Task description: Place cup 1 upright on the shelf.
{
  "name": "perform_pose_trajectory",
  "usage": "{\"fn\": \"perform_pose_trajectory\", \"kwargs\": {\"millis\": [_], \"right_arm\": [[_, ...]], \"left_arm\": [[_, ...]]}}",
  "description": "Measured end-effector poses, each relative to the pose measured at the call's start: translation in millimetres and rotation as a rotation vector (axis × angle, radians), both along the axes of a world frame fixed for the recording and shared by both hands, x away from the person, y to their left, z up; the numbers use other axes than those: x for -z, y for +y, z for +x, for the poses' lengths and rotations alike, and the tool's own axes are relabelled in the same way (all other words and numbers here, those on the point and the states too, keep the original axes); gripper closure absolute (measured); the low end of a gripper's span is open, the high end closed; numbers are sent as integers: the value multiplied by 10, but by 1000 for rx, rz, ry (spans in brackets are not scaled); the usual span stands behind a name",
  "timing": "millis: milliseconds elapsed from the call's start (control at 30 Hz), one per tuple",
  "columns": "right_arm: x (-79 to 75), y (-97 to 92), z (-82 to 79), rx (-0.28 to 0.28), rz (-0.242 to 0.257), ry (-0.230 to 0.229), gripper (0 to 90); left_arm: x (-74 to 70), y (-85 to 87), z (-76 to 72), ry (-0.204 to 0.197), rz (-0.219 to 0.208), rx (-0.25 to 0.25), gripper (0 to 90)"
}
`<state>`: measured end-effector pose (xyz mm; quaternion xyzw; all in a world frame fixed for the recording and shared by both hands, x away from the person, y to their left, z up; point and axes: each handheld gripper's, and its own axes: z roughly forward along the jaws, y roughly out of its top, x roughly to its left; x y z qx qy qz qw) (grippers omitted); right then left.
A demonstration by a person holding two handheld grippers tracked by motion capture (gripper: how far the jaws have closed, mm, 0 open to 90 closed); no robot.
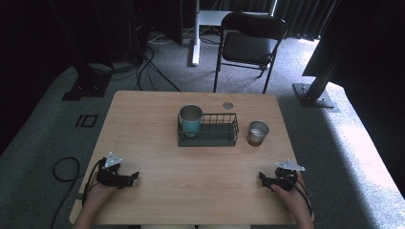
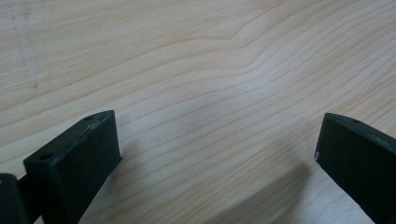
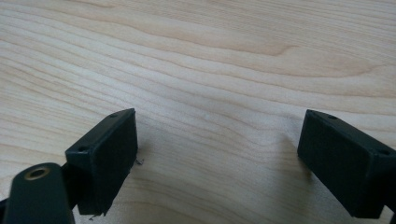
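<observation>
Left claw (image 1: pixel 135 176): resting at the table's (image 1: pixel 191 167) near left edge, jaws standing spread, gripping nothing. Right claw (image 1: pixel 261 177): mirroring it at the near right, likewise spread and empty.

Steel cup (image 1: pixel 257 132): standing upright just right of the wire basket (image 1: pixel 224 138), probably the nearer pick; approaching level, straddling its wall, is advisable.

Teal cup (image 1: pixel 191 120): sitting upright inside the basket's left end.
</observation>
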<state>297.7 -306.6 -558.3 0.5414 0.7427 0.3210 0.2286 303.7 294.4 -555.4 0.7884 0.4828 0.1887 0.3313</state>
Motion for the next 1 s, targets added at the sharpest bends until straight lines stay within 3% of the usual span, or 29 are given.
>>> {"fn": "perform_pose_trajectory", "kwargs": {"millis": [333,467,567,1000], "right_arm": [[0,0,0,-1,0,0,117],[0,1,0,-1,0,0,117],[0,1,-1,0,0,0,117],[0,1,0,-5,1,1,116]], "left_arm": [[4,68,-60,12,-10,-58,7],[10,77,-83,9,37,-100,6],[10,78,-91,10,37,-125,7],[11,76,-96,10,37,-131,7]]}}
